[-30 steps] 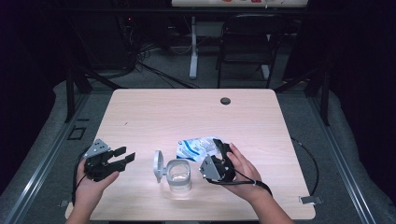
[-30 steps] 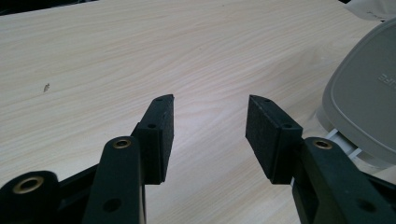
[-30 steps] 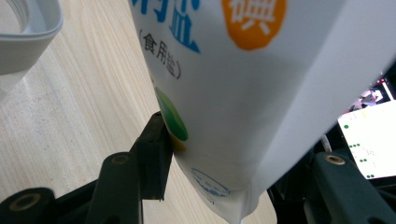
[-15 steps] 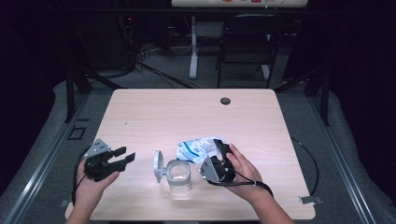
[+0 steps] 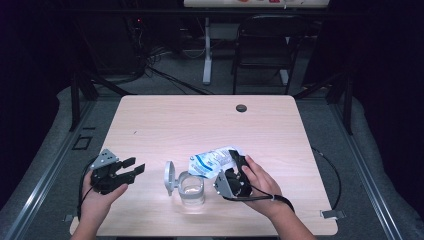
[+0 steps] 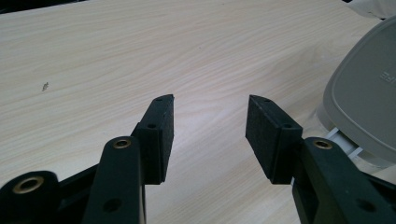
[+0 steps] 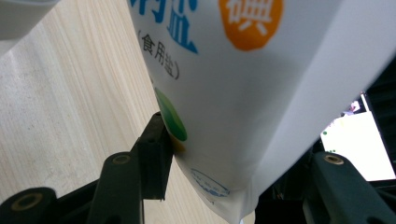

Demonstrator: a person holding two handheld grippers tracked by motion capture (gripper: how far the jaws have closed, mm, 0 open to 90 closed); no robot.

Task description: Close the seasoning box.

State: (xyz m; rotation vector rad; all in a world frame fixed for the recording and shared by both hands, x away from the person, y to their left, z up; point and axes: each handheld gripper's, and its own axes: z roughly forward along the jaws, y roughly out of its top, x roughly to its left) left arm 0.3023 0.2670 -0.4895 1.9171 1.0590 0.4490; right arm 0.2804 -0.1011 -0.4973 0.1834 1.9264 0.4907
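A white and blue salt bag [image 5: 214,161] is tilted over a clear jar [image 5: 191,190] whose grey lid [image 5: 170,177] stands flipped open at its left. My right gripper [image 5: 236,162] is shut on the bag, which bulges wide between the jaws in the right gripper view, where the bag [image 7: 243,84] shows blue lettering, an orange badge and a green spot. My left gripper [image 5: 134,168] hovers open and holds nothing, left of the jar. The left gripper view has its jaws [image 6: 210,126] spread over bare wood, with the grey lid [image 6: 364,98] at the right edge.
The light wooden table [image 5: 200,125] has a round cable hole [image 5: 241,108] near its far edge. Behind the table stand a chair [image 5: 262,50] and a desk leg among floor cables. A cable trails from the right hand over the table's right edge.
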